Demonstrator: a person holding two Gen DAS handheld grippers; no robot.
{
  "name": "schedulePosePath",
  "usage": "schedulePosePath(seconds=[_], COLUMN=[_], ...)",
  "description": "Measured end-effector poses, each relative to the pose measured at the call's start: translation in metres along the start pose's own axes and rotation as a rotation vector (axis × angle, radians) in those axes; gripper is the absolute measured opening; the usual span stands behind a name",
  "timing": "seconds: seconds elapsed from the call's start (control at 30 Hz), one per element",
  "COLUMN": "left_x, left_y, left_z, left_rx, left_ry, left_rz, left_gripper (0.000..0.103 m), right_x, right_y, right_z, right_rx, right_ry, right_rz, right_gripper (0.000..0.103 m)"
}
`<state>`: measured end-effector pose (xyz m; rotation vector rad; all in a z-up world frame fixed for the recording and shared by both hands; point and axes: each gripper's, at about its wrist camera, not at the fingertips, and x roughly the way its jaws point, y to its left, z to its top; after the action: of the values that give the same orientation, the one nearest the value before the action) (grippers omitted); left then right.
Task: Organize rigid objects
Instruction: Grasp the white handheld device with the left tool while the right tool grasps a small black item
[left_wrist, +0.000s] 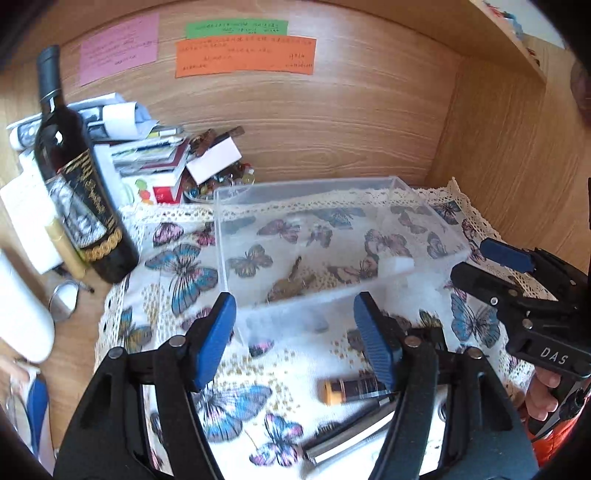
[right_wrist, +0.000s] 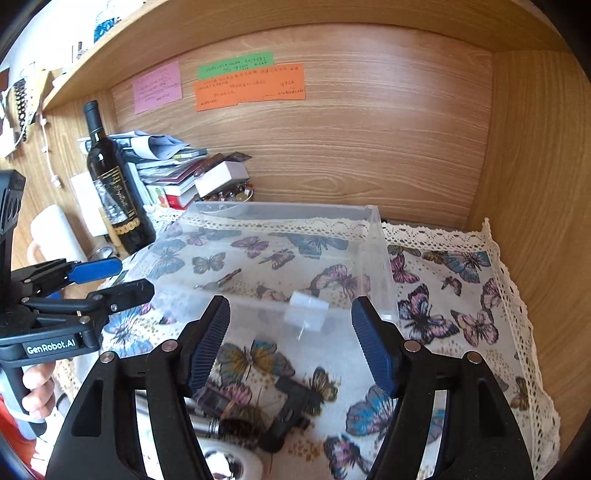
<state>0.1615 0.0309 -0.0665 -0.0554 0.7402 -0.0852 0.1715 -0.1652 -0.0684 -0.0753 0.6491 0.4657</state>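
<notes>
Both grippers stand with fingers spread wide and nothing between the pads. The left gripper (left_wrist: 295, 339) hangs over the near part of the cloth (left_wrist: 177, 266), and the right gripper (right_wrist: 291, 343) hovers beside it, just before the box (right_wrist: 280, 251).

Much is hard to make out. Near the bottom of the left wrist view lie a short dark tube with an orange cap (left_wrist: 351, 392) and a slim metal bar (left_wrist: 347, 439); both are partly covered by the gripper's right finger, and what they are cannot be told. In the right wrist view a black angular piece (right_wrist: 291, 410) and a shiny cylinder (right_wrist: 207, 430) lie on the cloth, cut off by the fingers. Something white and round at the very bottom edge is mostly out of frame. A pale block (right_wrist: 308, 310) shows through the box's near wall; whether it sits inside or is stuck on the wall is unclear.

The box is clear plastic, rectangular and open-topped, standing on the butterfly-printed, lace-edged cloth in a wooden alcove. A small brownish object (left_wrist: 291, 280) lies on its floor, blurred.

Left of the box stands a dark wine bottle (left_wrist: 74, 177) before a heap of papers (left_wrist: 147, 147). Pink, green and orange notes (left_wrist: 243, 55) are stuck to the back panel, their writing too small to read.
</notes>
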Motion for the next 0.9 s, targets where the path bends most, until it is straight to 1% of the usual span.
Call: schedulePosePath(seconds=[0.17,0.4,0.57,0.63,0.77,0.87,0.9], left_x=[-0.006,-0.006,-0.007,-0.007,-0.005,-0.004,-0.004], left_y=[-0.006,-0.013,-0.022,-0.027,-0.035,-0.039,-0.040], left_z=[-0.022,-0.048,-0.064,-0.070,-0.080,-0.085,-0.086], left_rx=[-0.014,-0.038,-0.038,-0.034,-0.033,-0.032,-0.034], left_ry=[0.019,0.051,0.059,0.064,0.076,0.085,0.088], left_rz=[0.007,0.015,0.027,0.026,0.019,0.014,0.015], left_gripper=[0.069,0.069,0.070,0.073,0.073,0.073,0.073], right_x=[-0.010,-0.011,-0.007,-0.003,0.005,0.011,0.012], right_y=[0.002,0.003,-0.004,-0.008,-0.017,-0.020,-0.019], right_z=[-0.017,-0.040,-0.051,-0.055,-0.060,-0.062,-0.062], right_rx=[0.000,-0.003,0.010,0.024,0.052,0.057,0.054], right_ry=[0.010,0.053,0.073,0.083,0.112,0.131,0.138], right_rz=[-0.006,-0.009,-0.019,-0.024,-0.024,-0.009,-0.004], right_gripper=[0.066,0.066,0.066,0.066,0.066,0.064,0.062])
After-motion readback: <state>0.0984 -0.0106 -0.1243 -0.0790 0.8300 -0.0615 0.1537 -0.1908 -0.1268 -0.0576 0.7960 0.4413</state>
